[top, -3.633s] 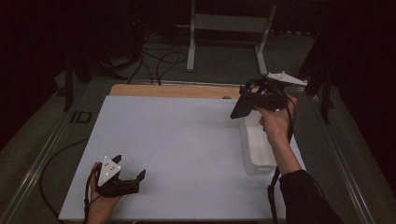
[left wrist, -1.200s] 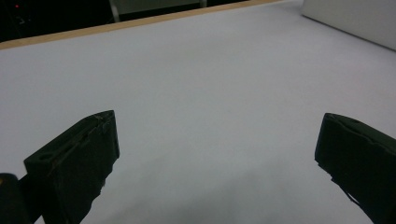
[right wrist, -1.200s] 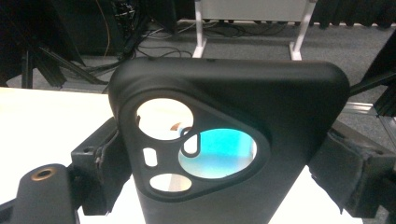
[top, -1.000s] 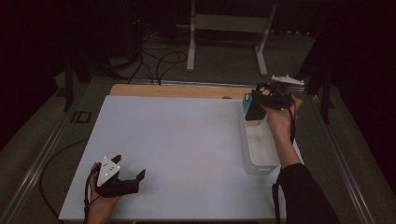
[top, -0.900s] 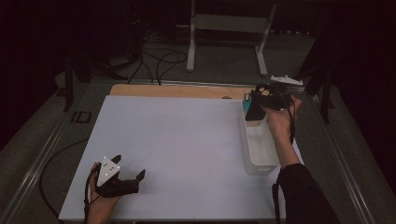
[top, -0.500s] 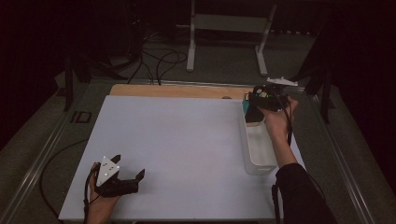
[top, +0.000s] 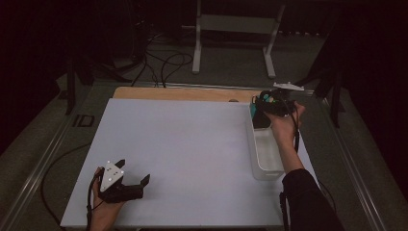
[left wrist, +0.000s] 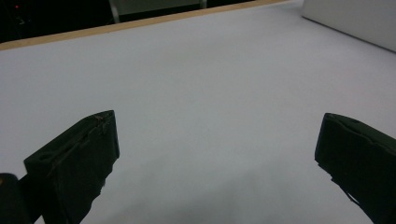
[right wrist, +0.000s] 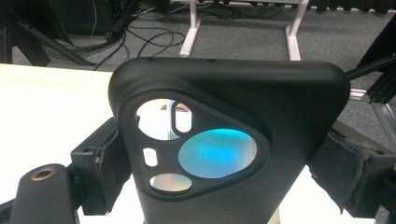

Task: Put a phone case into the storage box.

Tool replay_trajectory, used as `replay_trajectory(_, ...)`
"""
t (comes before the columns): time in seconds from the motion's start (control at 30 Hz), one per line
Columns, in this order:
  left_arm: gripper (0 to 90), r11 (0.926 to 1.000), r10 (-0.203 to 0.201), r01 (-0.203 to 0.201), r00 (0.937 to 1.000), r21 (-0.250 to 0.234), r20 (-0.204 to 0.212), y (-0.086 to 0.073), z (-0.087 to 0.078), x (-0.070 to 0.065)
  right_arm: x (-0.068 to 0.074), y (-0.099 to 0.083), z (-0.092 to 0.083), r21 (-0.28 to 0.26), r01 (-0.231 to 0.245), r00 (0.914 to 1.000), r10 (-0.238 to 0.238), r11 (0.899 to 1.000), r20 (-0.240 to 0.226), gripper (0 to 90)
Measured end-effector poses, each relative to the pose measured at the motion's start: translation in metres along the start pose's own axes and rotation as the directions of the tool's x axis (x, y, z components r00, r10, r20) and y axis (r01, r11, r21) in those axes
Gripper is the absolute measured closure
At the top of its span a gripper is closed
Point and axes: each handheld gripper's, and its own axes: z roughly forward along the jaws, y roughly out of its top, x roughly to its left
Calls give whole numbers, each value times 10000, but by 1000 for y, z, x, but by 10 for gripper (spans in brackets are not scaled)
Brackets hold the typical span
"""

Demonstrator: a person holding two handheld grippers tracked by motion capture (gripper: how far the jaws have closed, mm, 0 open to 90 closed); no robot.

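Right hand-held gripper (top: 262,111), lower now, clamping black phone case (right wrist: 224,149) above white bin (top: 267,154).

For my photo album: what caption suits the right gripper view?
Black phone case with camera cutouts clamped between the right gripper jaws.

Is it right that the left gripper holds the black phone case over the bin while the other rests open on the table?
No: the right gripper holds the phone case over the bin, as the right gripper view shows. The left gripper rests open on the table.

A bin (top: 267,153) sits at the table's (top: 183,144) right edge, a stand (top: 234,24) behind.
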Motion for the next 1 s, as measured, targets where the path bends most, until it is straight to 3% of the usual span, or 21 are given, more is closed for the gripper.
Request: replay_trajectory(1.0,3,9999,-148,148,9999,-38,74,-1,-1,1,6,-15,34,634,282,9989,-305,9976,354,134)
